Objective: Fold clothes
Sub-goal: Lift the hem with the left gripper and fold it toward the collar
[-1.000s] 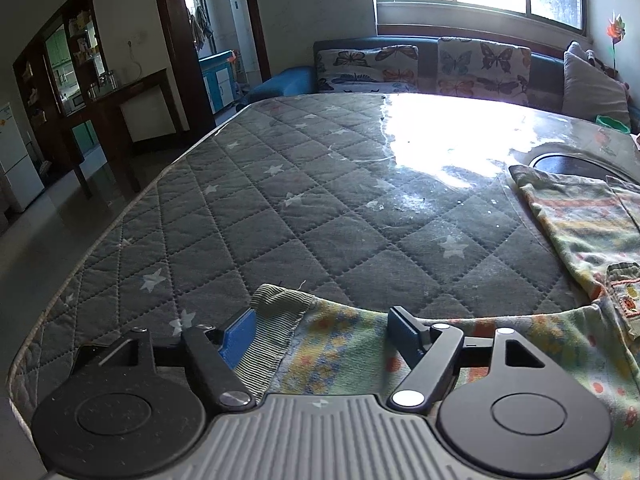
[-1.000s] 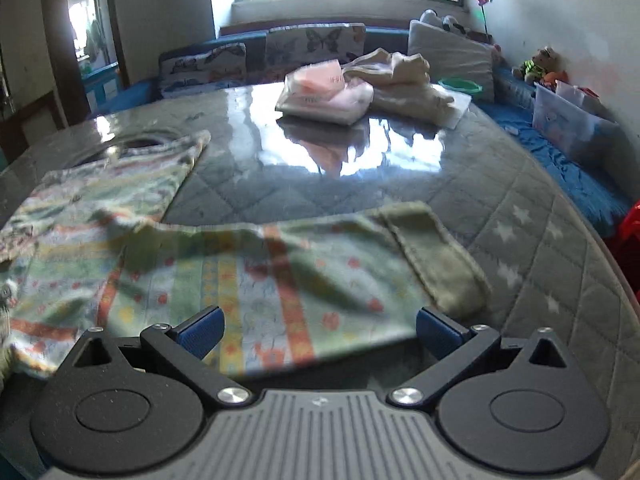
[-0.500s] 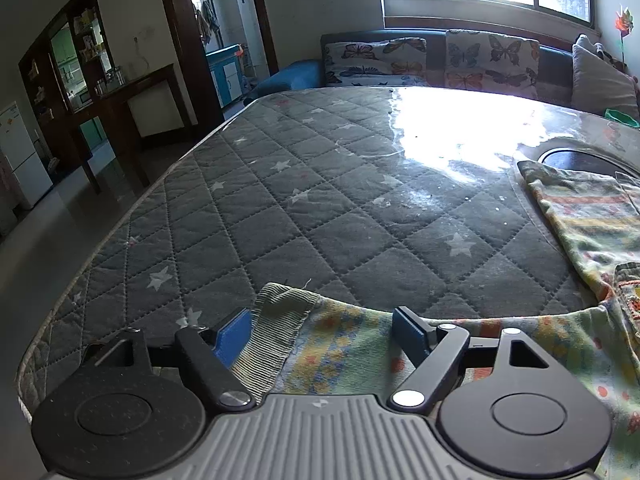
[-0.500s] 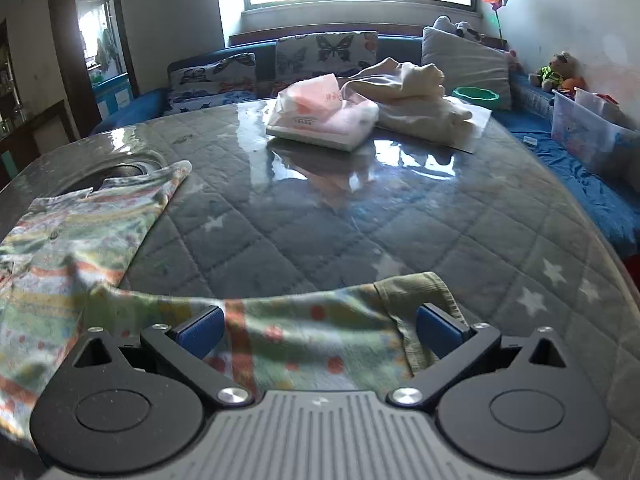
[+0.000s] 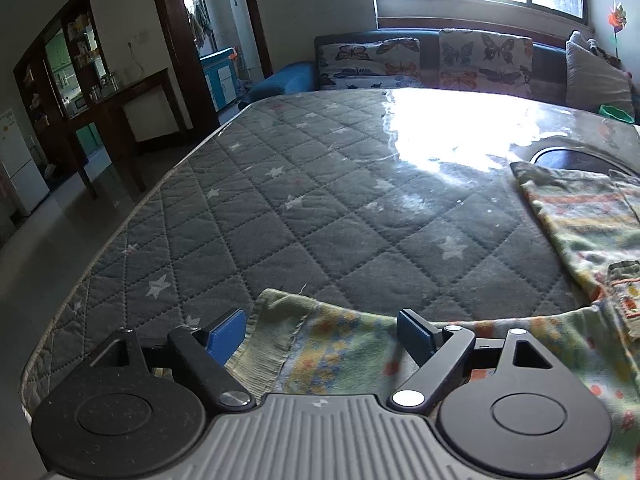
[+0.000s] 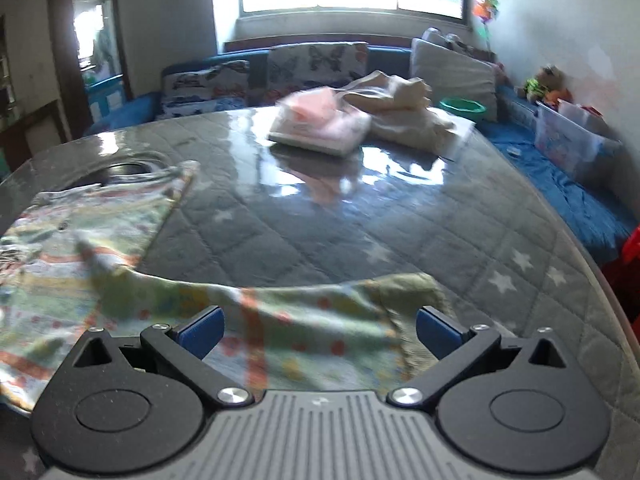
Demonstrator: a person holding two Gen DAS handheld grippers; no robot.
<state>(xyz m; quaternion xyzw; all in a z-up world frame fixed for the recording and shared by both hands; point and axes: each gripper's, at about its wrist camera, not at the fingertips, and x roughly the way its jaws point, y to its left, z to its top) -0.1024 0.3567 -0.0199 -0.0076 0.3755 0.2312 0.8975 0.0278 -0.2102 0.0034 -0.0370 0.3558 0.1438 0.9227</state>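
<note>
The patterned garment (image 5: 348, 356) is spread on the quilted table (image 5: 304, 216), and its near hem is seen running across the bottom of both wrist views, so its long axis is judged to lie left to right between the two tools. In the left wrist view, the ribbed cuff (image 5: 276, 332) at one end of that hem sits low centre, just inside the left hand-held gripper (image 5: 322, 338), whose blue pads are held apart with the cloth between them, not yet pinched. In the right wrist view the same garment (image 6: 304, 328) fills the lower left and centre, blurred; its other ribbed cuff (image 6: 416, 292) lies between the spread pads of the right hand-held gripper (image 6: 318, 330). Each tool is thus judged nearest its own end. Further garments (image 6: 360, 120) are piled at the upper centre.
</note>
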